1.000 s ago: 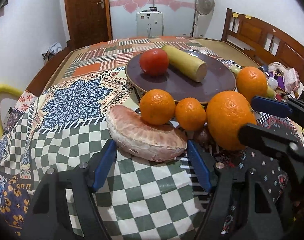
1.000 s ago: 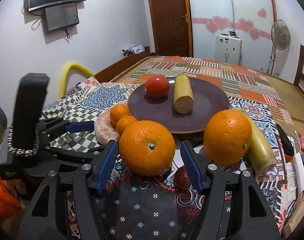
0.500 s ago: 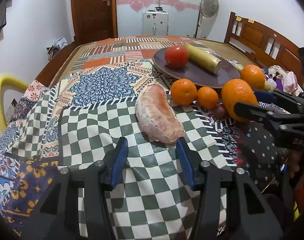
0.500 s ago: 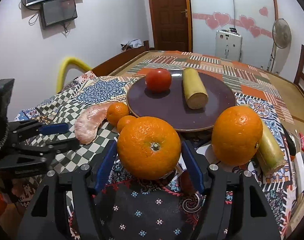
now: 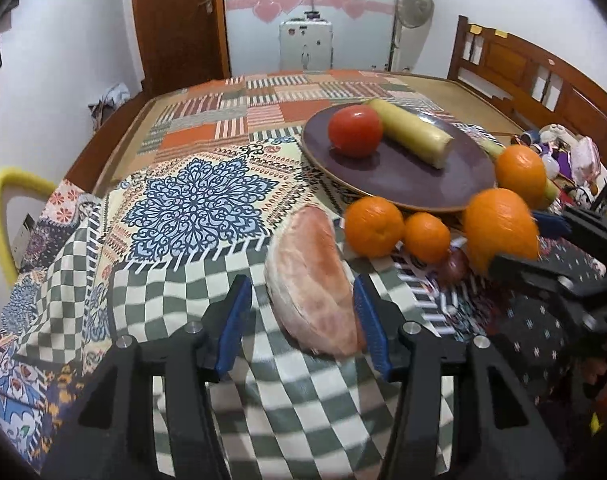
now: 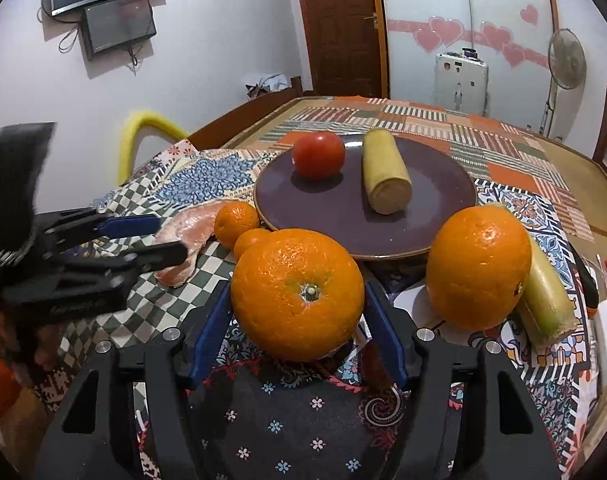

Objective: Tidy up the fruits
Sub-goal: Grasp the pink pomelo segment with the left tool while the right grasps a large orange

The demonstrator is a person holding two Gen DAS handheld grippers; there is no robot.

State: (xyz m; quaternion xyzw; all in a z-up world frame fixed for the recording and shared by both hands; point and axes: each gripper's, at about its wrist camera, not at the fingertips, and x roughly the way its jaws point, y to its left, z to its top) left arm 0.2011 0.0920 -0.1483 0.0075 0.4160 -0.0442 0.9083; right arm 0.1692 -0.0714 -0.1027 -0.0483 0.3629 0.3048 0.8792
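Note:
A peeled pink pomelo segment (image 5: 313, 280) lies on the checked cloth between the open blue fingers of my left gripper (image 5: 301, 308); it also shows in the right wrist view (image 6: 183, 236). My right gripper (image 6: 297, 320) has its jaws around a large orange (image 6: 297, 294), which also shows in the left wrist view (image 5: 499, 226); they seem to grip it. A dark purple plate (image 6: 435, 204) holds a red tomato (image 6: 318, 154) and a yellow cylinder of fruit (image 6: 385, 176). Two small tangerines (image 5: 373, 226) sit by the plate.
A second large orange (image 6: 479, 266) and a pale green stalk piece (image 6: 547, 296) lie right of the plate. Clutter lies at the table's right edge (image 5: 563, 152). A yellow chair back (image 5: 7, 200) stands at the left. A wooden bench (image 5: 535, 80) is behind.
My left gripper pulled back, then moved forward again so its fingers flank the pomelo segment. The right gripper came closer in on the large orange and holds it slightly higher.

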